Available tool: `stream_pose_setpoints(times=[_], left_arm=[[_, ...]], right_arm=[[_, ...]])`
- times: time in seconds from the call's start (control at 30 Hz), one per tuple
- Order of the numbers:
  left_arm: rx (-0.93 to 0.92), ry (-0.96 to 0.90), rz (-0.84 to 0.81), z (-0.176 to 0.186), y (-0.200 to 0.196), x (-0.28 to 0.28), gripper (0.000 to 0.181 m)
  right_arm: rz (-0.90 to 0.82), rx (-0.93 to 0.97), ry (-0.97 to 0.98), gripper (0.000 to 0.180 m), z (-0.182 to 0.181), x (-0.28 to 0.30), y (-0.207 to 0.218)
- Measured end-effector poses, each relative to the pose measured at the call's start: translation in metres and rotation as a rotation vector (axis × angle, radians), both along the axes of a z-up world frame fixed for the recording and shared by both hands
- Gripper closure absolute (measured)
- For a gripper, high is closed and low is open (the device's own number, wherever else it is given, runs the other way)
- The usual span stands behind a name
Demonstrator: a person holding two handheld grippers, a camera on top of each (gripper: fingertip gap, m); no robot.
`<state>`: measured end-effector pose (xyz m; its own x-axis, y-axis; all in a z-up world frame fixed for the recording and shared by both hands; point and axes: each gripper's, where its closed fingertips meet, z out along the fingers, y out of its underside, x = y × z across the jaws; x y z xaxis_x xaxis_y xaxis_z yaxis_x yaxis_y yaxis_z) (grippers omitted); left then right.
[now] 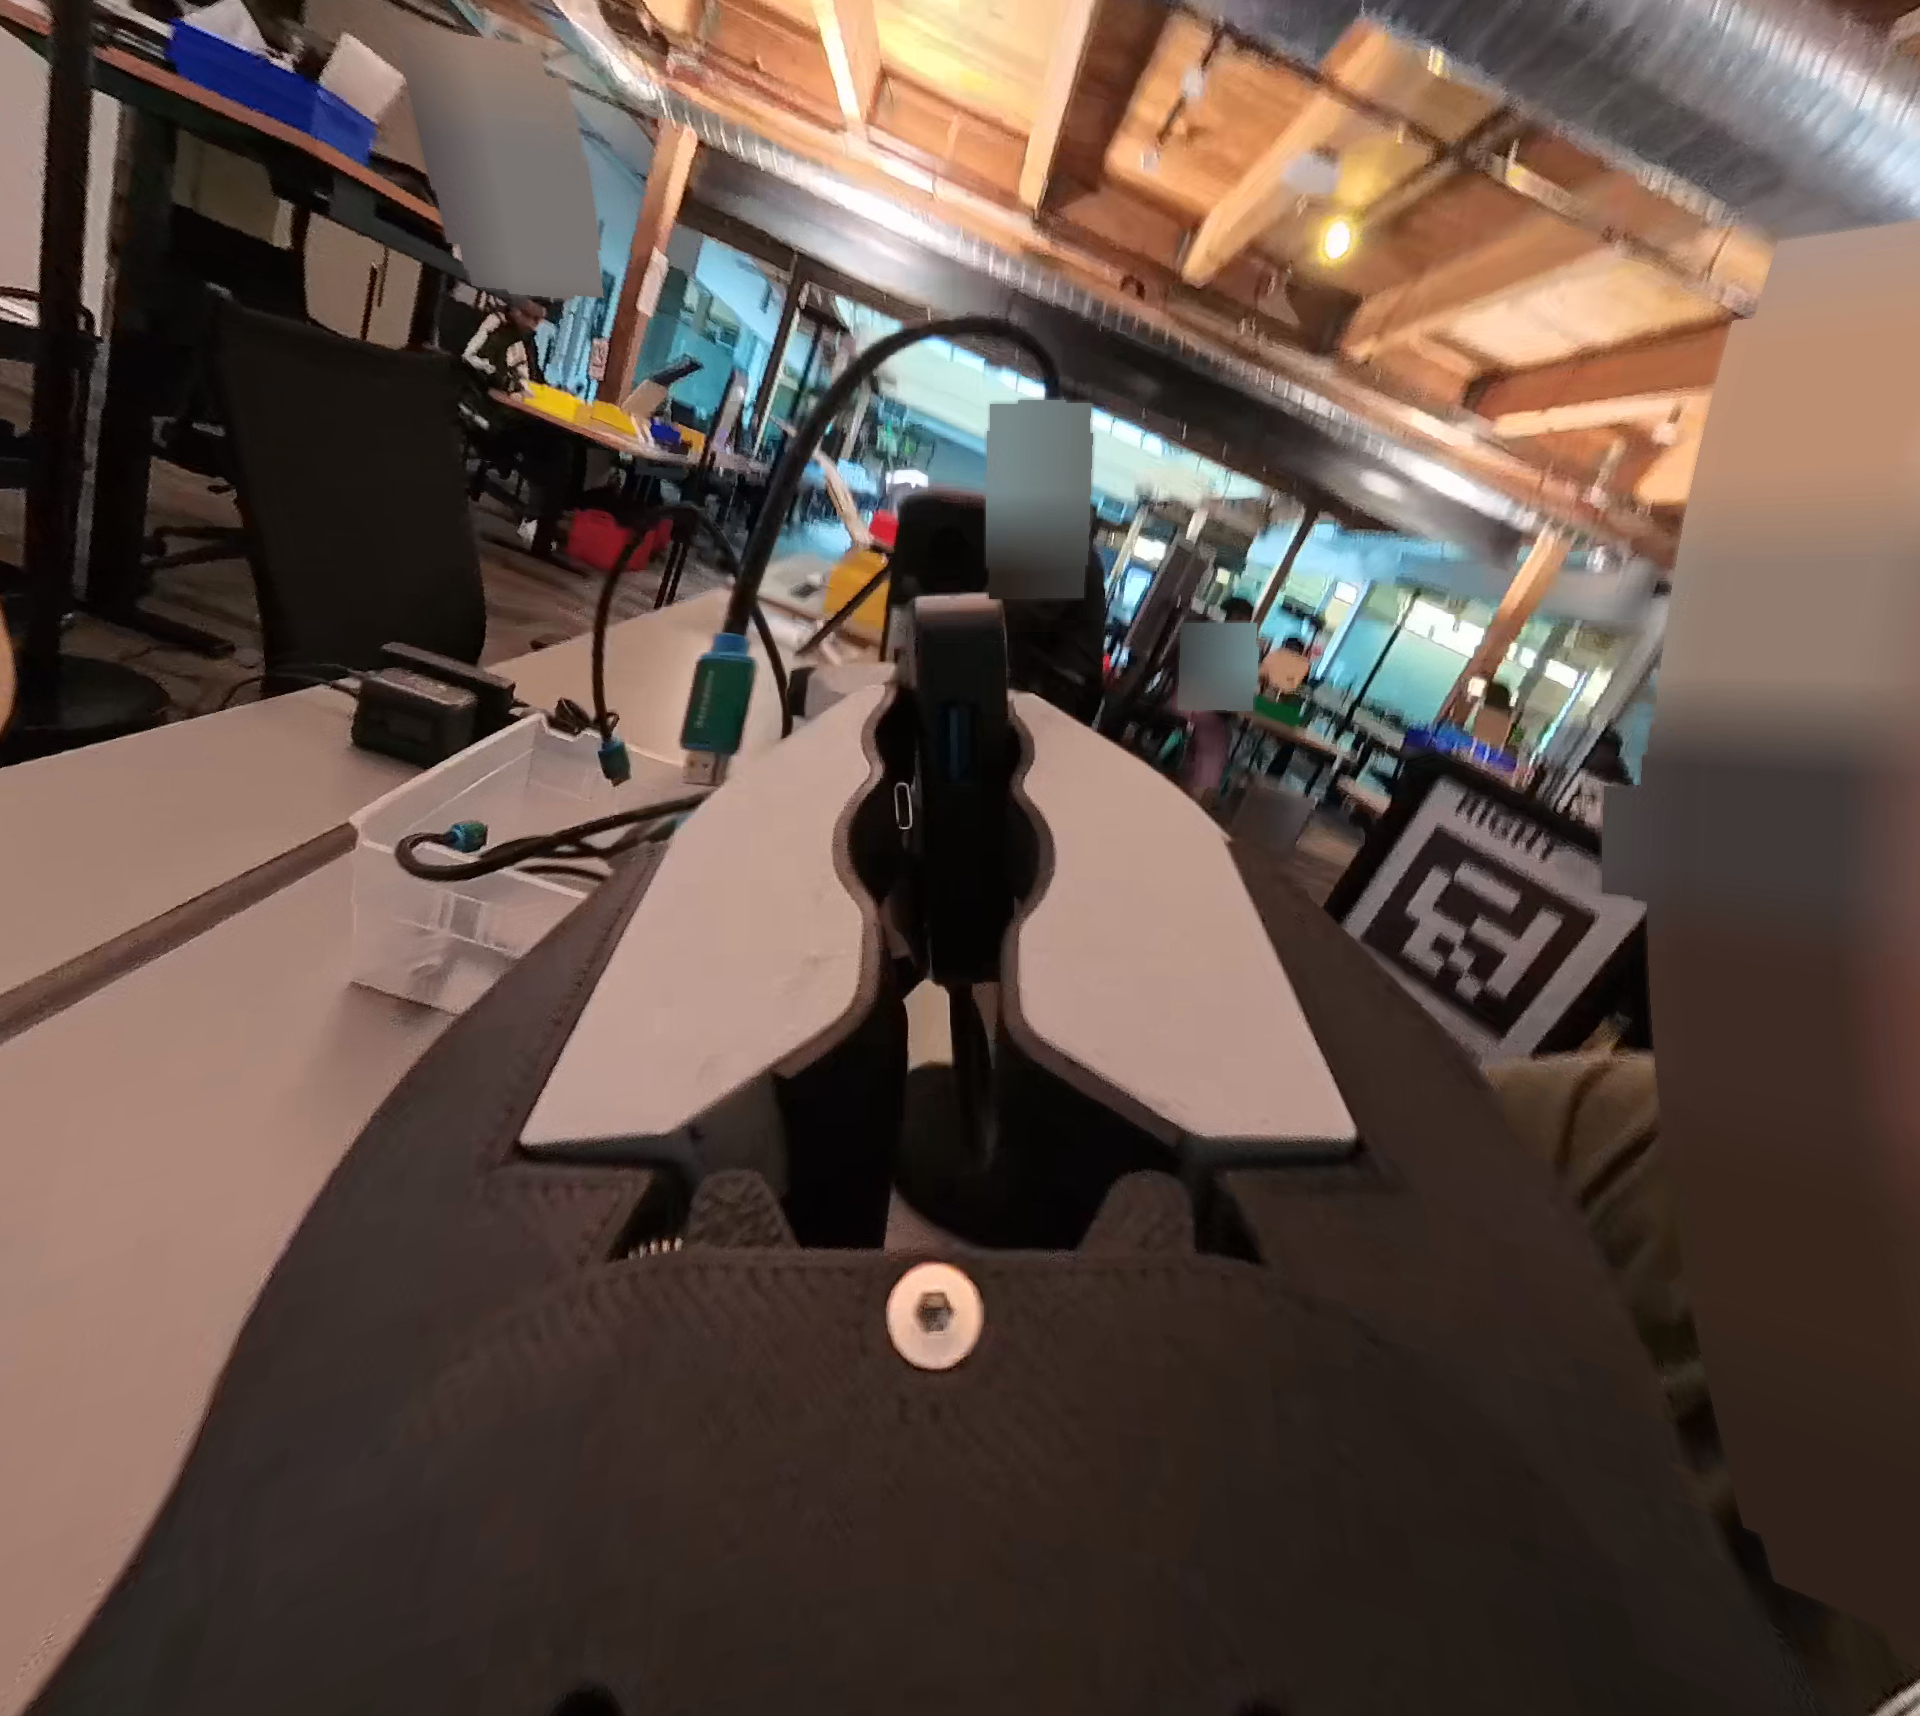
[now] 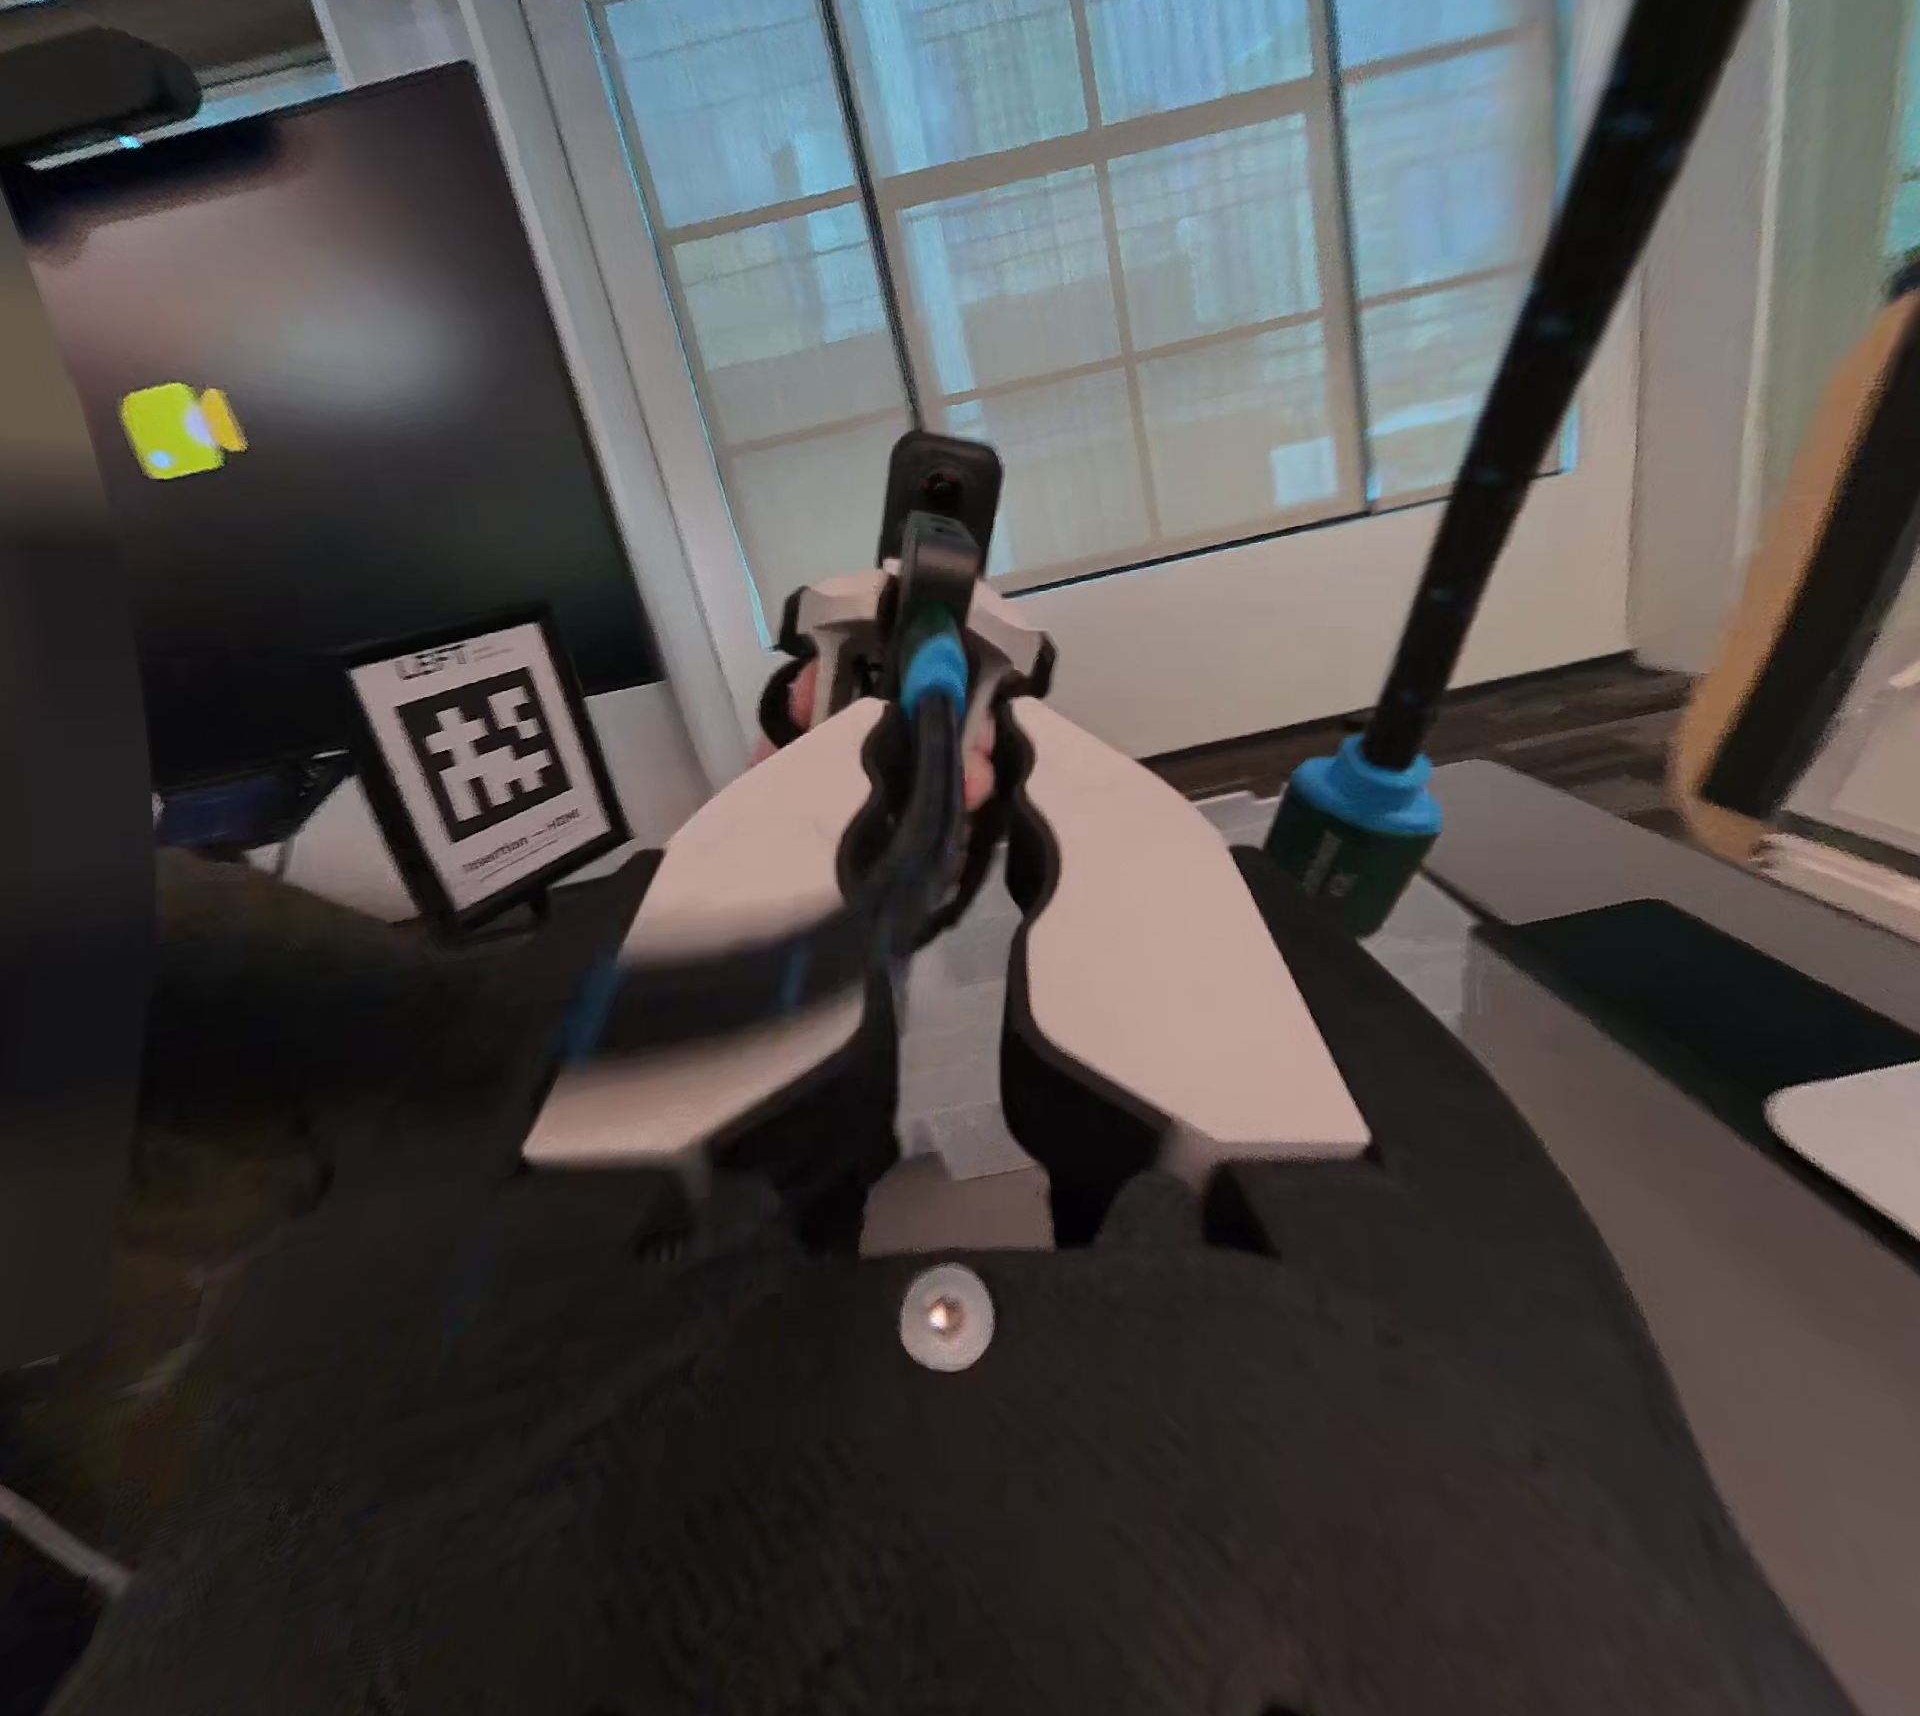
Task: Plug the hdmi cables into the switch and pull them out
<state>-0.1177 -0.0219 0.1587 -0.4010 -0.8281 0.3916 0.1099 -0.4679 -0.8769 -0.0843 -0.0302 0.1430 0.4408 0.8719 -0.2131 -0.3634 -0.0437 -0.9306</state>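
Note:
My left gripper (image 1: 956, 731) is shut on the black switch (image 1: 961, 793) and holds it upright on edge above the table. In the right wrist view the switch (image 2: 940, 560) stands between the far left gripper's white fingers (image 2: 821, 627). My right gripper (image 2: 940, 731) is shut on a black HDMI cable just behind its blue-collared plug (image 2: 935, 674). The plug's front meets the switch's near edge; how deep it sits is hidden. A second green and blue plug (image 1: 717, 700) hangs free on its cable, and also shows in the right wrist view (image 2: 1351, 845).
A clear plastic tray (image 1: 457, 918) on the white table (image 1: 156, 835) holds more cables. A black adapter (image 1: 421, 710) sits behind it. Framed marker cards stand at the sides (image 1: 1486, 928) (image 2: 483, 752). A dark monitor (image 2: 312, 378) stands at the left. A black chair (image 1: 343, 503) is beyond the table.

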Motion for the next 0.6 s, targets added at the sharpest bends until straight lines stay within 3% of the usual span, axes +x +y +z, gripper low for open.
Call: stream_pose_setpoints(times=[0.17, 0.3, 0.4, 0.47, 0.6], left_arm=[[-0.194, -0.066, 0.066, 0.006, 0.044, -0.022, 0.166], [-0.131, 0.047, 0.203, -0.008, 0.062, -0.022, 0.166], [-0.101, 0.149, 0.201, -0.023, 0.058, -0.011, 0.166], [-0.124, 0.181, 0.153, -0.032, 0.051, -0.001, 0.166], [-0.105, 0.257, 0.107, -0.05, 0.039, 0.017, 0.166]], right_arm=[[-0.233, 0.184, -0.22, 0.162, -0.026, 0.03, 0.02], [-0.428, 0.502, -0.449, 0.165, -0.019, 0.029, 0.005], [-0.569, 0.693, -0.716, 0.15, -0.016, 0.013, -0.005], [-0.64, 0.723, -0.905, 0.143, -0.026, 0.007, 0.002], [-0.694, 0.649, -1.07, 0.144, -0.05, 0.005, 0.026]])
